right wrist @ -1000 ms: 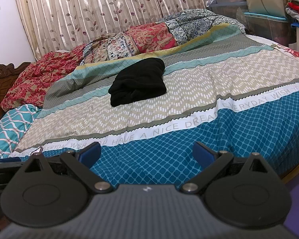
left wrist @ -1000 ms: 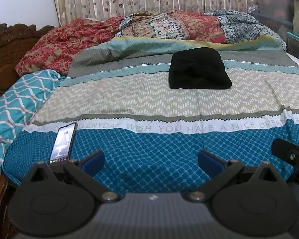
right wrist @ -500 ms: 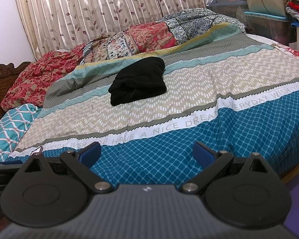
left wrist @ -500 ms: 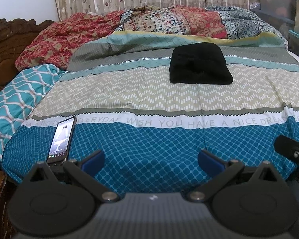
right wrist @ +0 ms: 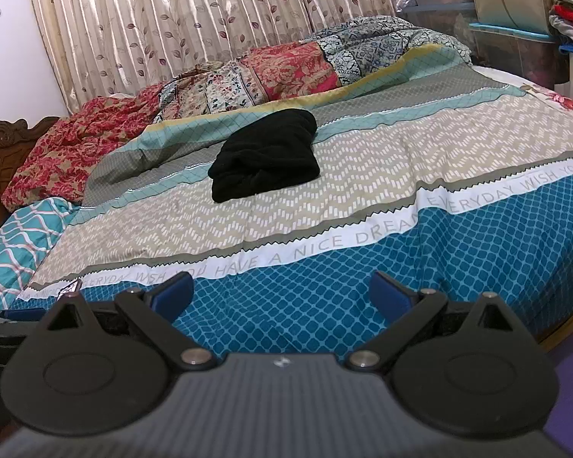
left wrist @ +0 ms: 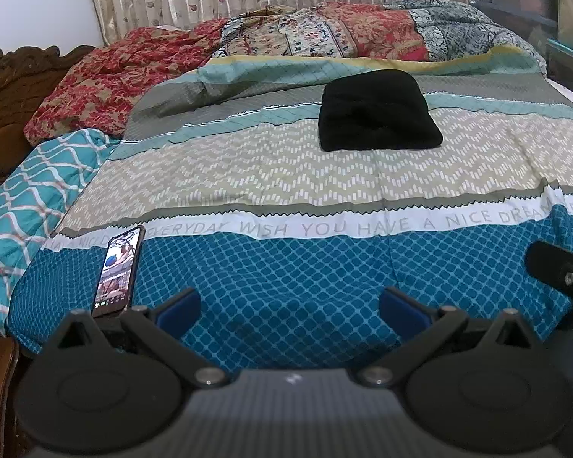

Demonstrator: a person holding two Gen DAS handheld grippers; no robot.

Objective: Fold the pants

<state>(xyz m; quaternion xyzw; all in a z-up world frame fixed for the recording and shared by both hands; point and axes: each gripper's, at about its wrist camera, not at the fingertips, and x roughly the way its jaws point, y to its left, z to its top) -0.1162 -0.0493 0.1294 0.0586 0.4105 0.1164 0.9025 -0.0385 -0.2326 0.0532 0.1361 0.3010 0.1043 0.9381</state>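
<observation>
I judge the fold done: black pants (left wrist: 378, 110) sit as a compact bundle mid-bed (left wrist: 286, 175), well beyond both left tongs (left wrist: 288, 305) and right tongs (right wrist: 282, 292), spread wide, empty.

I look across a wide bed (left wrist: 271, 175) spread with a striped quilt (right wrist: 363, 175): blue lattice nearest me, then a white band of lettering, beige zigzags, grey and teal. Crumpled red floral bedding (left wrist: 107, 76) and a patchwork blanket (right wrist: 286, 65) pile along its far edge. A carved dark wooden headboard (left wrist: 4, 87) stands at my left. Behind hangs a pleated cream curtain (right wrist: 195, 15) printed with leaves, beside a plain white wall (left wrist: 30, 4). Storage boxes (right wrist: 515, 38) stack at the right.
</observation>
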